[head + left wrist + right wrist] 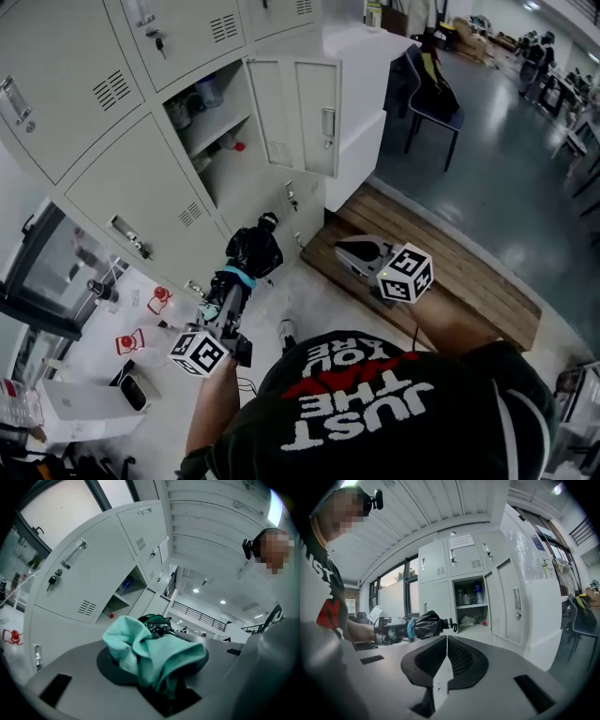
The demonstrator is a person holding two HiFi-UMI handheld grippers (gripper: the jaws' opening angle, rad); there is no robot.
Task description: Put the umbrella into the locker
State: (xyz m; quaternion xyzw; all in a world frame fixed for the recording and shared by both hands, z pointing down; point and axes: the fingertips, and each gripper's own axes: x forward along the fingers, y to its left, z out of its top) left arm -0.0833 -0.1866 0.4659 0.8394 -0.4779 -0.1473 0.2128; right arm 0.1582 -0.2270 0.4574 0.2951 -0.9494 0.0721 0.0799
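1. Head view: the umbrella [251, 253], black with a teal band, was held level in the left tongs [228, 298], short of the open locker [225, 141]. The right tongs [345, 251] were carried well apart from it. A pale floor [314, 314] and a wooden platform [450, 272] were noted beside the lockers.
2. Left gripper view: the tongs were clamped on the umbrella's teal cloth [140, 644]. Slipping was judged possible, because loose fabric was gripped.
3. Right gripper view: the tongs were pressed together, empty. The tip might be caught on the door [513, 606] or the shelf [471, 605], which was already stocked with bottles [478, 592].
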